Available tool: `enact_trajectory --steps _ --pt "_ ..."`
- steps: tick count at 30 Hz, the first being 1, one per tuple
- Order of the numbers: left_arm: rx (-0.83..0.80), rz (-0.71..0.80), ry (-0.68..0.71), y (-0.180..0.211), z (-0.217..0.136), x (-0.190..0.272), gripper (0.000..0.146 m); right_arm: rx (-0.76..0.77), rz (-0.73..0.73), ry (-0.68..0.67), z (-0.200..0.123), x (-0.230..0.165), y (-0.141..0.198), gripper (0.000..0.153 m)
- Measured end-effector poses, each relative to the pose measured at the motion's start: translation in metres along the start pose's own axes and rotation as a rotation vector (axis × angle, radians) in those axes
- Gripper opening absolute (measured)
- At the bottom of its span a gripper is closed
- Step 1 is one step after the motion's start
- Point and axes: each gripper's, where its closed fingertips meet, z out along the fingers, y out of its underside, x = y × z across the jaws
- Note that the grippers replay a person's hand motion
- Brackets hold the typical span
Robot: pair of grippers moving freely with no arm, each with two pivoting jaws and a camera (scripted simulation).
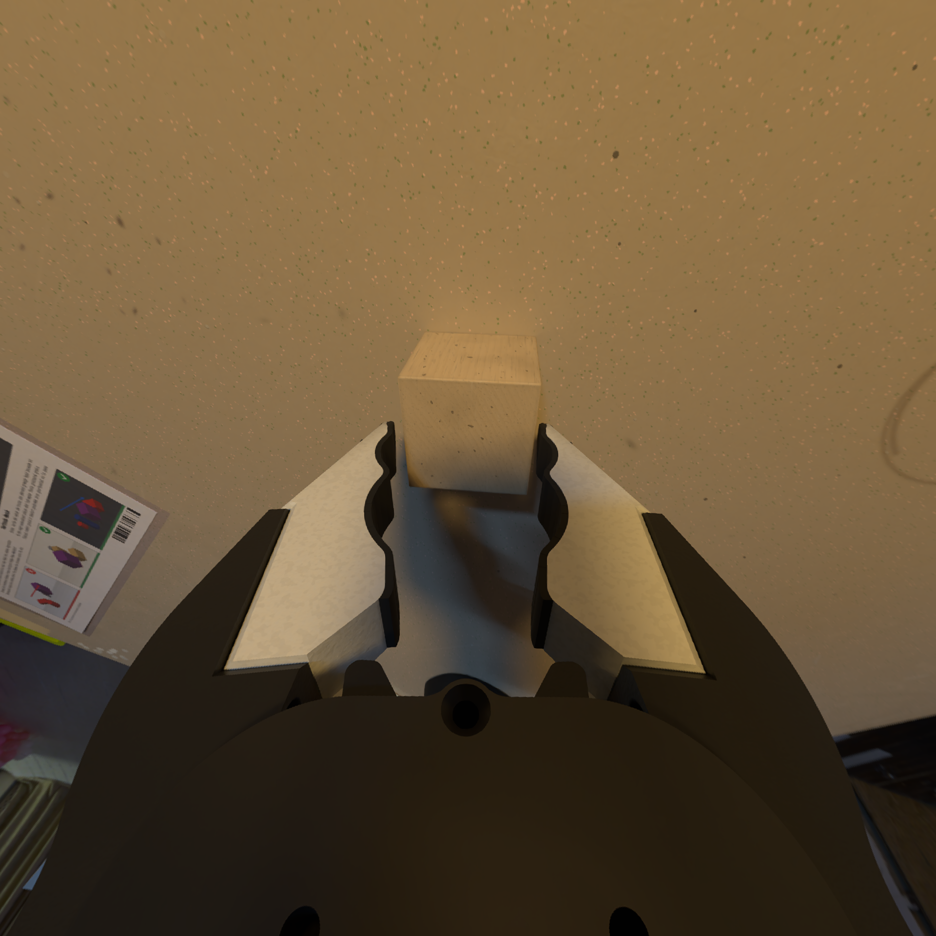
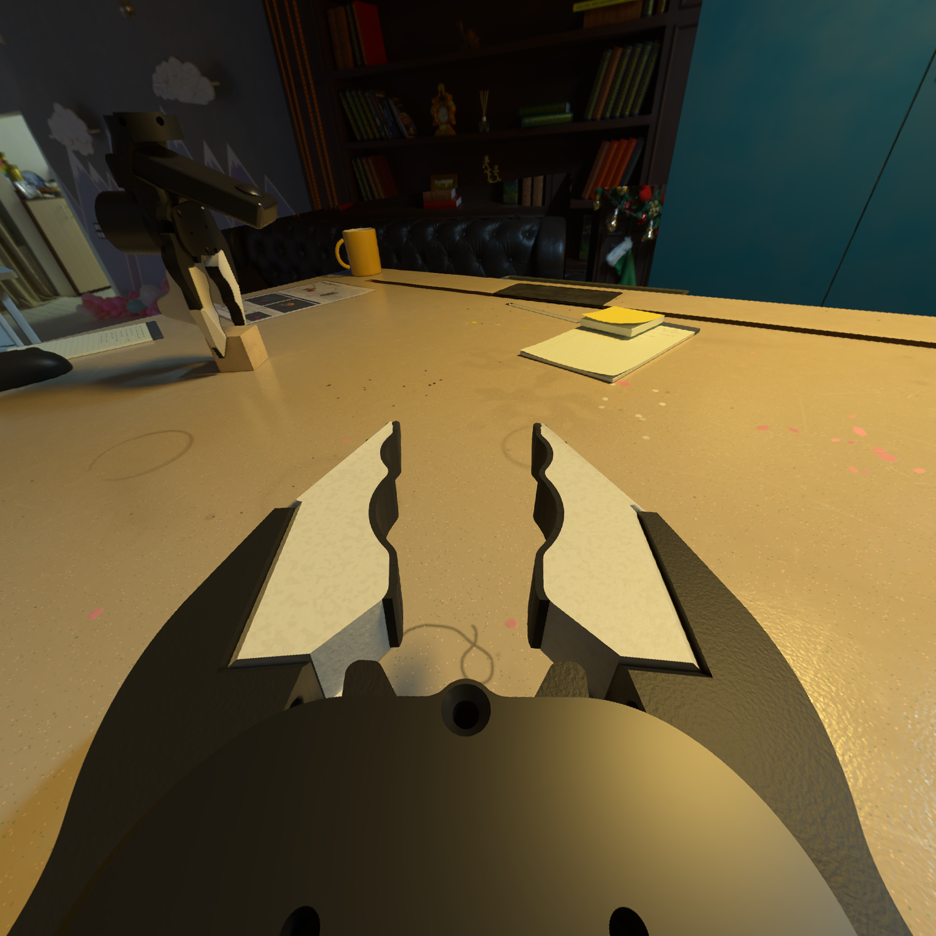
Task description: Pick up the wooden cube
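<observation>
Between the fingertips of the left claw (image 1: 465, 430) the cube (image 1: 471, 415) is framed, resting on the desk (image 1: 456, 177) with its near lower part already inside the gap. A thin strip of space is seen on each side – so the claw is judged to be spread, straddling the cube and not yet clenched on it. From the right wrist view the same claw (image 2: 219, 349) is shown pitched steeply down, tips at desk level against the cube (image 2: 246, 349); this low reach is presumably meant to catch the flat side faces well below the top edge. The right claw (image 2: 465, 430) is held apart over bare desk, released and empty (apparently kept clear of the work). A leaflet (image 1: 66, 537) lies off to the left, while a mug (image 2: 360, 250) and a notepad (image 2: 608, 349) sit well away. Closing is judged the next step, then lifting.
</observation>
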Motion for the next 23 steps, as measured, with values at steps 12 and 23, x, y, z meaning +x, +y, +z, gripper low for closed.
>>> enact_trajectory --steps 12,23 --pt "0.239 0.041 -0.123 -0.019 -0.106 0.013 0.048 0.015 0.002 0.014 -0.003 0.005 -0.005 0.051" --pt "1.0 0.085 0.384 -0.175 -0.177 0.132 0.048 -0.006 0.014 0.024 0.0 0.015 -0.001 0.053"
